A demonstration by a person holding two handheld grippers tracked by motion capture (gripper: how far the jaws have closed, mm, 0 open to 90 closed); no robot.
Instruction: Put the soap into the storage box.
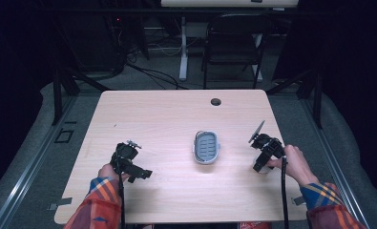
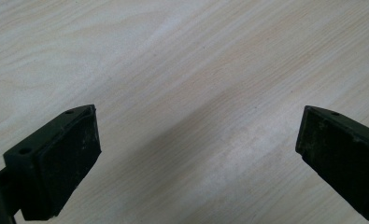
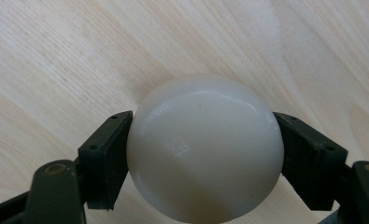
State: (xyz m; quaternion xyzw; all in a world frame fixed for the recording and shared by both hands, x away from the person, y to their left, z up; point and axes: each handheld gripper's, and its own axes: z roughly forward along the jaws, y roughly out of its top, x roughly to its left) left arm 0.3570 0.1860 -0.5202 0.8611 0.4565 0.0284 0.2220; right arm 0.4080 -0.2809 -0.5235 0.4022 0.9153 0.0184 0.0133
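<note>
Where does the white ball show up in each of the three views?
High view: white ball barely peeks out under the right gripper, right of the grey tray.
Left gripper view: bare wooden table between open jaws.
Right gripper view: ball centre frame, clamped between the jaws.
Shared landmark: the tabletop's wood grain.

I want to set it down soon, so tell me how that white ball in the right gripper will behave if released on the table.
The white ball looks round and glossy, so it would probably roll across the flat table once freed. The right gripper touches it just at its two sides, and that smooth curve may slip under a loose hold. It appears rigid, showing no dent at the pads.
</note>
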